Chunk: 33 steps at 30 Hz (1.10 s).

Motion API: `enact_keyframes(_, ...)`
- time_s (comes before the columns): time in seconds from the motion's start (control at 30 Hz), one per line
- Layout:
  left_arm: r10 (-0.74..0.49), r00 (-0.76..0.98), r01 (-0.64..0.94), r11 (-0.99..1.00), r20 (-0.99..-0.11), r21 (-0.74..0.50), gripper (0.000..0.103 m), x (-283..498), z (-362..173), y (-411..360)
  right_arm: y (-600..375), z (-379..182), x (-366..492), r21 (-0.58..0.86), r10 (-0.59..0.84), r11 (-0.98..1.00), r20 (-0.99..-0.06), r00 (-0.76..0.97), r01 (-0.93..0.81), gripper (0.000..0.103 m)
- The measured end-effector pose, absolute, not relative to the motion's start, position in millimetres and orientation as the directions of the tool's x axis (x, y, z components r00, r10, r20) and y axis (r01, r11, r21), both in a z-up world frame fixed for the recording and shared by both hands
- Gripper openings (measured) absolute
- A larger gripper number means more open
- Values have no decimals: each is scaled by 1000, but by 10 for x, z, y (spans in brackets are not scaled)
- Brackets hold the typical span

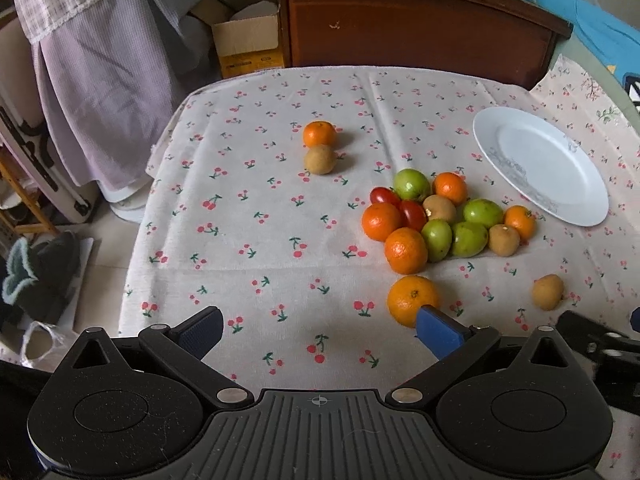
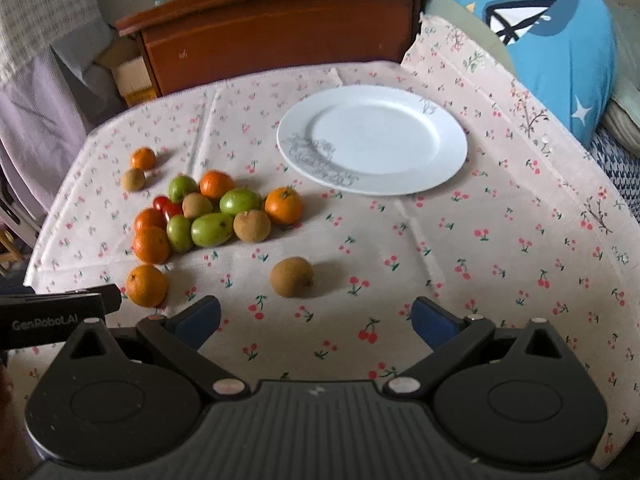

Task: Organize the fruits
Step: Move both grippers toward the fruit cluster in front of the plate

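Fruits [image 2: 208, 216] piled near tabletop's left edge, touching | white plate [image 2: 448, 160] toward far right corner | left gripper [image 1: 318, 330] spread wide, holding nothing | right gripper [image 2: 316, 320] spread wide, holding nothing

Clustered oranges, green and brown fruits [image 2: 212, 212], red tomatoes, few strays, left of bare white plate [image 2: 448, 136]

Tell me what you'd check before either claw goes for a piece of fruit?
1. Left gripper open and holding nothing: ok.
2. Right gripper open and holding nothing: ok.
3. White plate bare, room for fruit: ok.
4. Lone brown fruit stands apart from the pile, straight ahead of the right gripper: ok.
5. Nearest orange free of the left gripper's blue finger: cannot tell, they overlap in the left view.
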<state>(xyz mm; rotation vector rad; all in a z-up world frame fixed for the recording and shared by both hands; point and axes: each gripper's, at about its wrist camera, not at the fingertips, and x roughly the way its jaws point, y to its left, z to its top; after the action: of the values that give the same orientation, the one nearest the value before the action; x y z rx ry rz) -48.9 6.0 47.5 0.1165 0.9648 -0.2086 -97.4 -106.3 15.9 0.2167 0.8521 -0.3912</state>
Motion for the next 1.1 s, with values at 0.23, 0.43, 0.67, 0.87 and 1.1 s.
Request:
enact_keyframes(0.23, -133, 525, 227, 974, -841, -13, 103, -445, 393, 59, -1230, 93, -1099, 119, -195, 891, -771, 606, 438, 81)
enact_keyframes(0.43, -147, 557, 247, 969, -817, -5, 102, -469, 375, 20, -1266, 42, -1114, 183, -167, 876, -753, 637, 446, 73)
enact_keyframes(0.67, -175, 578, 257, 966, -797, -27, 101, -458, 376, 12, -1234, -16, -1032, 202, -147, 881, -742, 654, 428, 60)
enact_keyframes(0.87, -194, 583, 276, 961, -789, -32, 97, -461, 338, -19, -1198, -16, -988, 198, -143, 893, -726, 673, 404, 52)
enact_keyframes(1.1, -257, 576, 329, 942, -776, -67, 84, -474, 297, -82, -1202, -78, -933, 200, -134, 895, -732, 668, 399, 42)
